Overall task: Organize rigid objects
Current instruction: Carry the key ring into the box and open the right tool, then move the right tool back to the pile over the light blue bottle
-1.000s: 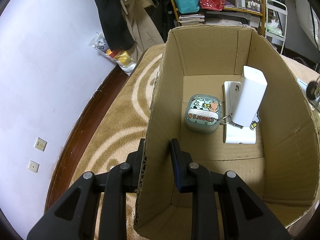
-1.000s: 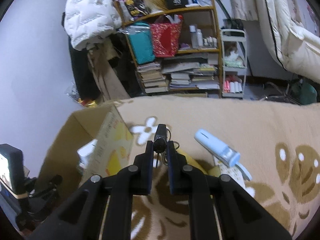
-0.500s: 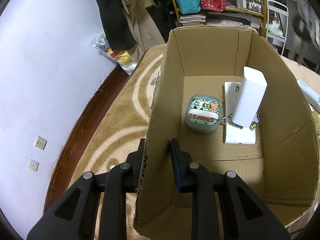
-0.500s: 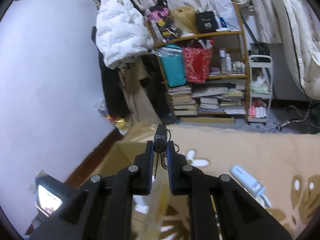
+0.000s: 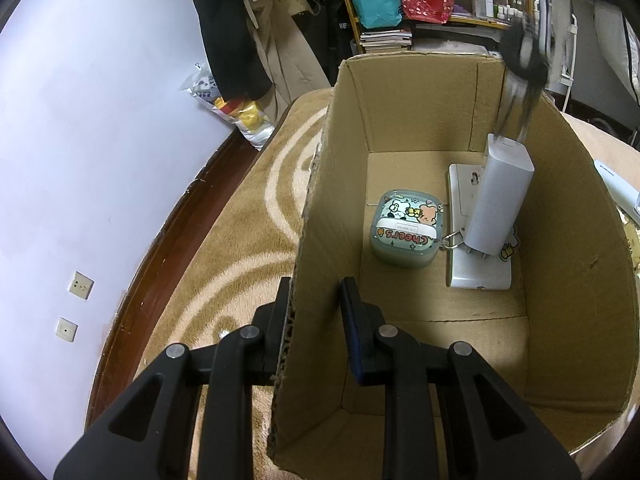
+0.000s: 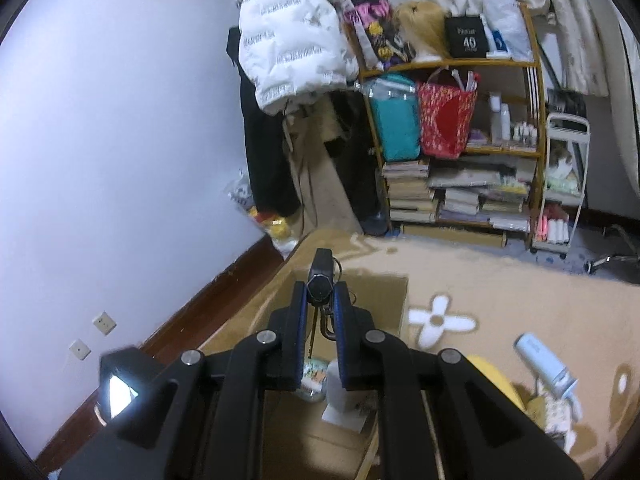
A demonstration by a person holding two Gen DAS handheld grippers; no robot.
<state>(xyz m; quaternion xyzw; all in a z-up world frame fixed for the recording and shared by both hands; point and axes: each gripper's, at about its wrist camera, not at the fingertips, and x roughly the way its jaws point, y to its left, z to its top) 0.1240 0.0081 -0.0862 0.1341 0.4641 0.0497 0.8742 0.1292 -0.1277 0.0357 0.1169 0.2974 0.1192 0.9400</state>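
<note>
- Right gripper point(image 6: 320, 316) clamped on small black key fob point(image 6: 321, 280), metal ring and key dangling between fingers.
- Positioned above open cardboard box point(image 6: 372, 292) on tan carpet point(image 6: 500, 280).
- Inside box: white upright block point(image 6: 340, 390), patterned case point(image 6: 314, 376).
- Pale blue device point(image 6: 540, 360) lying on carpet, right of box.

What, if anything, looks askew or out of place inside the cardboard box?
The white upright block stands tilted, leaning on the flat white device rather than lying flat. The cartoon-printed case lies flat beside them; nothing looks spilled or damaged in the cardboard box.
</note>
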